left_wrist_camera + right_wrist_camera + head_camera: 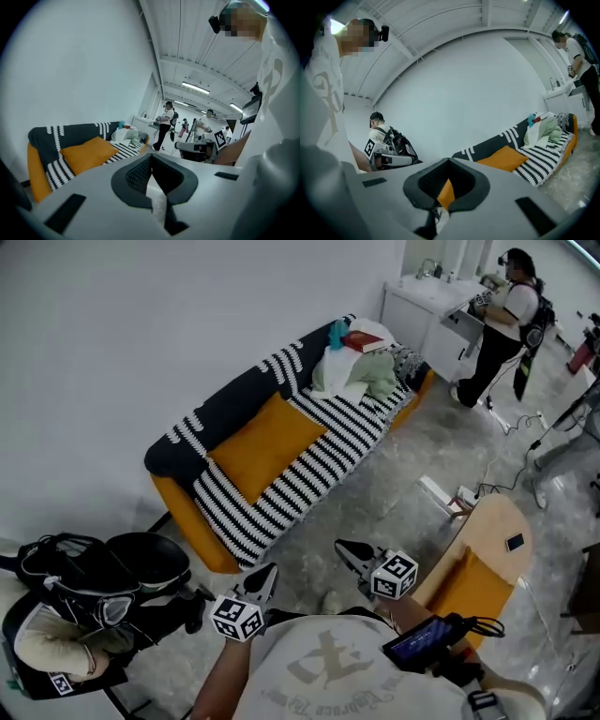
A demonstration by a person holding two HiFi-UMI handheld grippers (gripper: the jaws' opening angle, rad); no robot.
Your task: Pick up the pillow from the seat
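An orange pillow (pixel 265 445) leans against the backrest of a sofa (pixel 323 460) draped in a black-and-white striped cover. It also shows in the left gripper view (pixel 88 153) and the right gripper view (pixel 504 157). Both grippers hover low over the floor, well short of the sofa's front edge. My left gripper (pixel 265 577) is shut and holds nothing; its jaws (pixel 150 160) meet in front of the camera. My right gripper (pixel 349 552) is also shut and empty (pixel 449 165). Nothing touches the pillow.
A heap of white and green cloth (pixel 359 374) and a red book (pixel 364 340) lie at the sofa's far end. A person (pixel 502 326) stands at a white counter (pixel 429 304). A wooden chair with an orange cushion (pixel 480 563) is at my right; a seated person with a backpack (pixel 89 601) is at my left.
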